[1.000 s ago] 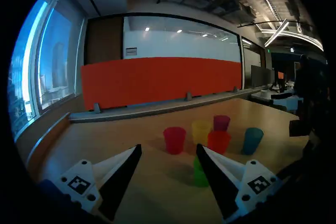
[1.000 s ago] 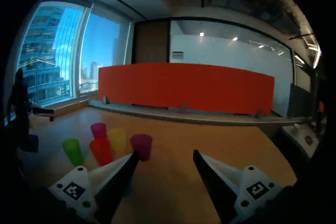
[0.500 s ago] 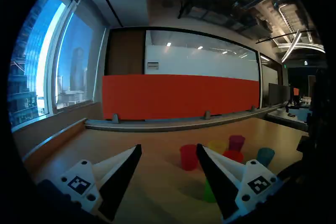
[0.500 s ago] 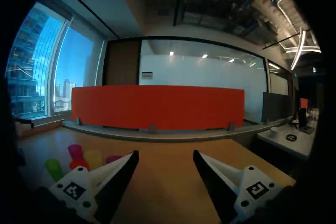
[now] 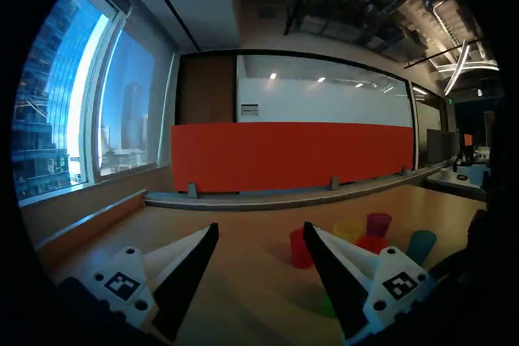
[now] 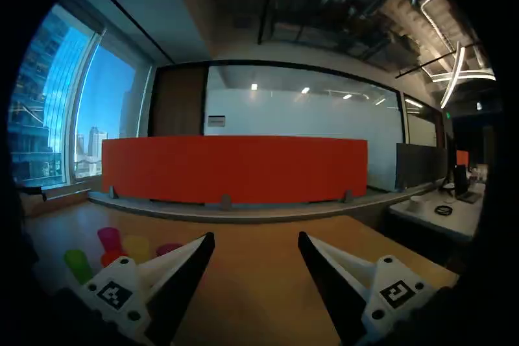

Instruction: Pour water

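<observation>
Several coloured plastic cups stand in a cluster on the wooden table (image 5: 246, 229). In the left gripper view a red cup (image 5: 300, 248), a yellow cup (image 5: 348, 230), a magenta cup (image 5: 379, 223) and a teal cup (image 5: 422, 246) sit beyond my right finger; a green cup (image 5: 328, 307) peeks out low beside that finger. My left gripper (image 5: 259, 248) is open, nothing between its fingers. In the right gripper view a green cup (image 6: 78, 264), a magenta cup (image 6: 109, 238) and a yellow cup (image 6: 137, 247) lie at lower left. My right gripper (image 6: 255, 255) is open and holds nothing.
An orange partition (image 5: 292, 154) on a grey rail runs along the table's far edge. Tall windows (image 5: 58, 119) line the left side. Another desk with small items (image 6: 441, 213) stands at the right. Bare tabletop (image 6: 272, 281) lies ahead of the right gripper.
Both grippers have tilted upward, so the cups have slid lower in each view and more ceiling shows. Both stay open.
</observation>
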A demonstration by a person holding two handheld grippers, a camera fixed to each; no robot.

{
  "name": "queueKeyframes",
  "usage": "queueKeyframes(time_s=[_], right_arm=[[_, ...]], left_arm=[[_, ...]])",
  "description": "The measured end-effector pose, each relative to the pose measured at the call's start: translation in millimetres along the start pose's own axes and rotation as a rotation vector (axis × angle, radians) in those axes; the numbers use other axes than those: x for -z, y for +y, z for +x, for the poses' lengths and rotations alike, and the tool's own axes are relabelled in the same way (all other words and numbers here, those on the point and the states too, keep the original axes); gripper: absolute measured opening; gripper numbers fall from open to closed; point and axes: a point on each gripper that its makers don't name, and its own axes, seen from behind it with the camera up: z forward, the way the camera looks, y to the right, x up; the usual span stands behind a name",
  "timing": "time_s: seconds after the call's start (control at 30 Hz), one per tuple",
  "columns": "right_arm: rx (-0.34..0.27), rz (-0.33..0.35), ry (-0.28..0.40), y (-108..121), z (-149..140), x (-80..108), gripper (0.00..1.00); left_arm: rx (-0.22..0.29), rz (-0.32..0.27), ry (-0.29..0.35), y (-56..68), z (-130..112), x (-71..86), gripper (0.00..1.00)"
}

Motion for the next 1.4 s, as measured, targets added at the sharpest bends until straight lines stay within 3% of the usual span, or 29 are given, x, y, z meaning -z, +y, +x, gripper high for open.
queueKeyframes(time_s=[0.47, 0.97, 1.4], right_arm=[[0.015, -0.051, -0.023, 13.6, -6.0, 3.9, 1.00], [0.013, -0.076, -0.046, 22.0, -9.2, 6.8, 1.00], [0.015, -0.091, -0.057, 30.5, -11.7, 9.5, 1.00]], left_arm=[[0.011, 0.061, 0.014, -15.5, -30.5, 1.8, 0.97], [-0.018, 0.075, 0.017, -11.4, -49.2, -1.1, 0.97], [-0.041, 0.084, 0.007, -15.5, -62.3, 0.2, 0.97]])
